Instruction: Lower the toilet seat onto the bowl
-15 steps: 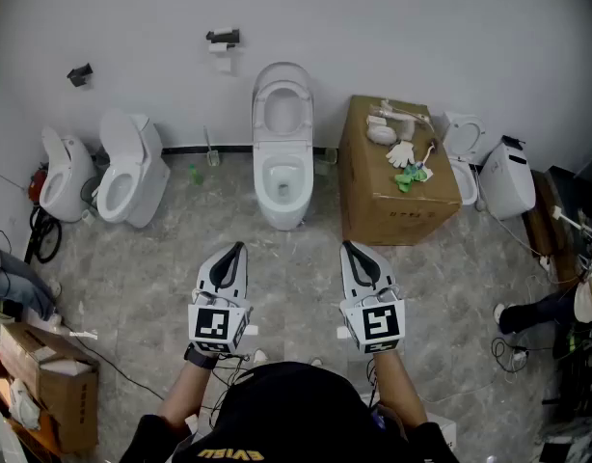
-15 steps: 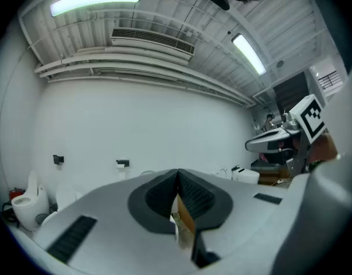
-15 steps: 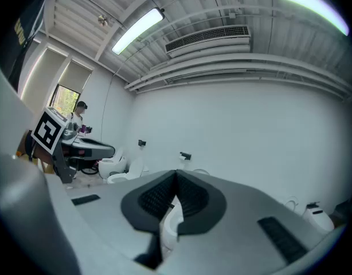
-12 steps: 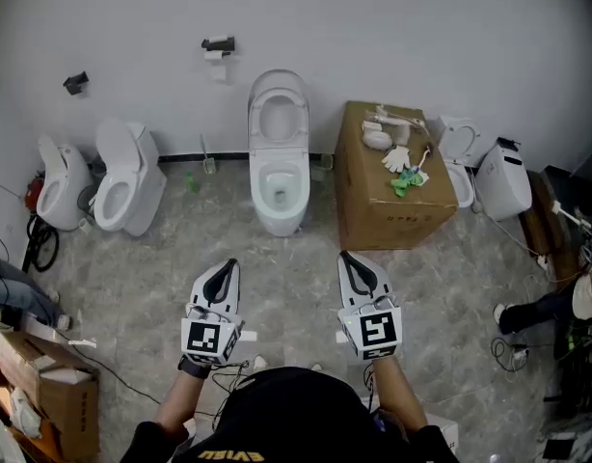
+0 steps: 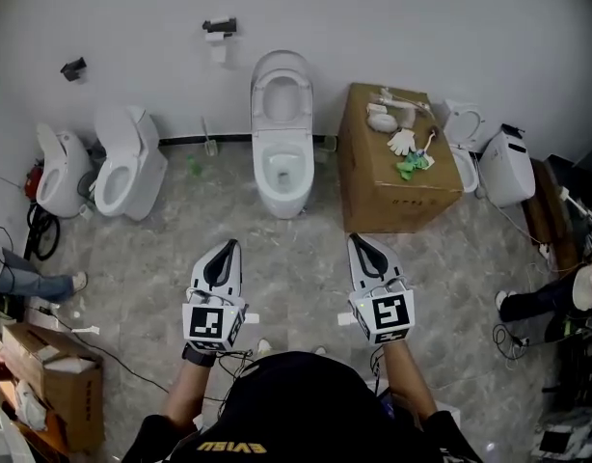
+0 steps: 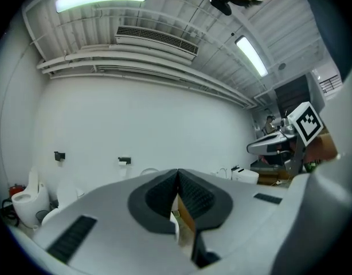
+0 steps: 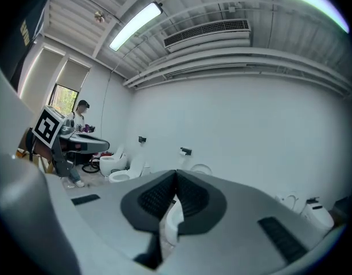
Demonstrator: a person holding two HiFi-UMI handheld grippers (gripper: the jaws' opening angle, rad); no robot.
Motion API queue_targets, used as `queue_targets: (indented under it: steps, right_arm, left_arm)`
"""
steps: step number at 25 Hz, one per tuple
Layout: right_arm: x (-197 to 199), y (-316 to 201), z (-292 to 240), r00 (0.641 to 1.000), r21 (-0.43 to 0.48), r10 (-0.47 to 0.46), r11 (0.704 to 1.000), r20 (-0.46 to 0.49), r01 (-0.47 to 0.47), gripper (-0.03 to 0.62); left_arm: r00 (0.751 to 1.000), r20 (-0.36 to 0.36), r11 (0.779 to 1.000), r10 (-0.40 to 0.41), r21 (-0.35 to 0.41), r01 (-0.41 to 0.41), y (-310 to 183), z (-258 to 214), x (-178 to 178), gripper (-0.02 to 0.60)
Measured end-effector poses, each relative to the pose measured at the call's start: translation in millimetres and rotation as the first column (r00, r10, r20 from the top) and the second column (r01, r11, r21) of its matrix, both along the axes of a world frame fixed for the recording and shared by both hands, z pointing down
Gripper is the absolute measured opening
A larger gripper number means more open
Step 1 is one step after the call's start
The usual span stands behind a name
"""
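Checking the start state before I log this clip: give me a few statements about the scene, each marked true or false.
1. The middle toilet has its seat raised. True.
2. The left gripper and right gripper are both shut and empty. True.
3. The right gripper touches the seat. False: it is over the floor, well short of the toilet.
4. The box stands on the toilet's left. False: it is on its right.
5. A white glove lies on the box. True.
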State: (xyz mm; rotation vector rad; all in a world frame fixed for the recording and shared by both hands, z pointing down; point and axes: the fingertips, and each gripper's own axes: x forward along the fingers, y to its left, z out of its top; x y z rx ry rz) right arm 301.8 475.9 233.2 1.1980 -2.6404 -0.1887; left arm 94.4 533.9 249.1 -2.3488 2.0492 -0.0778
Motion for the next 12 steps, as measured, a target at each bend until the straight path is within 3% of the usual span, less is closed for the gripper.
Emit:
queue_targets:
  steps: [2,6,10,12]
  right_arm:
    - [-4.1,2.9,2.5,1.000,-0.015,-0.006,1.000,0.020,0.006,0.015]
    - [-11.0,10.2,5.5,0.998,-0.060,-0.035,0.997,0.054,0.038,0.144]
    - [-16.5,13.8,13.5,0.998,-0.090,-0.053,0.994,0.032,0.055,0.342]
    - [-22.2,16.5,18.1,0.998,-0.114,-0.048,0.992,0.038,0.052,0.471]
  left_arm:
    - [1.000,-0.003,1.000,0.005,-0.004,-0.005,4.8,2.7,-3.3,0.011]
    - [1.000,-0.012,1.000,-0.013,-0.019,0.013,10.5,5.0,-16.8,0.011]
    - [1.000,-0.026,1.000,-0.001,-0.025,0.000,15.9,7.0,-21.0,0.011]
    - [0.999,-0.048,1.000,0.012,-0.024,-0.014,24.2,8.5,-27.5,0.011]
